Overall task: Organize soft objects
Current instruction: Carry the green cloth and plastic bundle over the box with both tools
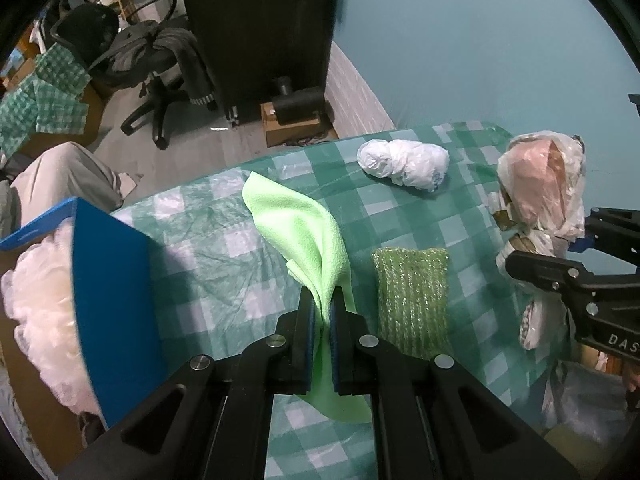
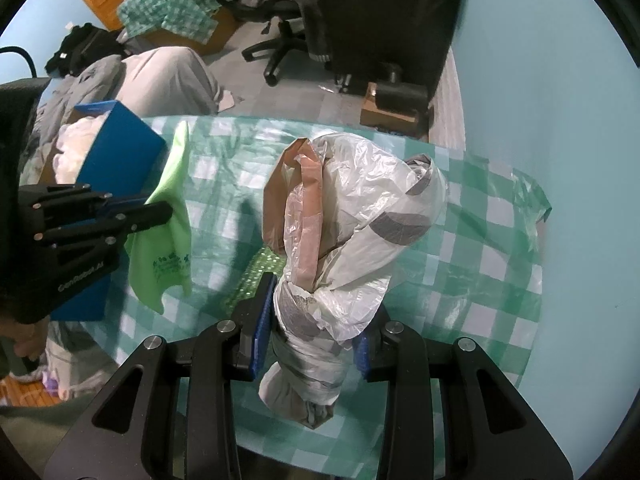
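Observation:
My left gripper (image 1: 323, 300) is shut on a light green cloth (image 1: 304, 232) and holds it above the checked table; the same cloth (image 2: 168, 224) hangs from that gripper (image 2: 158, 212) in the right wrist view. My right gripper (image 2: 316, 312) is shut on a bundle of plastic and brown bags (image 2: 352, 216), held upright above the table; the bundle also shows in the left wrist view (image 1: 540, 192). A green sparkly sponge (image 1: 412, 300) lies flat on the table. A white crumpled bag bundle (image 1: 404, 164) lies farther back. A blue bin (image 1: 116, 300) holding white fluffy stuff (image 1: 40, 304) stands at the left.
The table has a green and white checked cover (image 2: 480, 264). Beyond its far edge are an office chair (image 1: 156, 64), a dark cabinet (image 1: 260, 32) and a cardboard box (image 1: 292, 128) on the floor. A teal wall (image 1: 480, 60) runs along the right.

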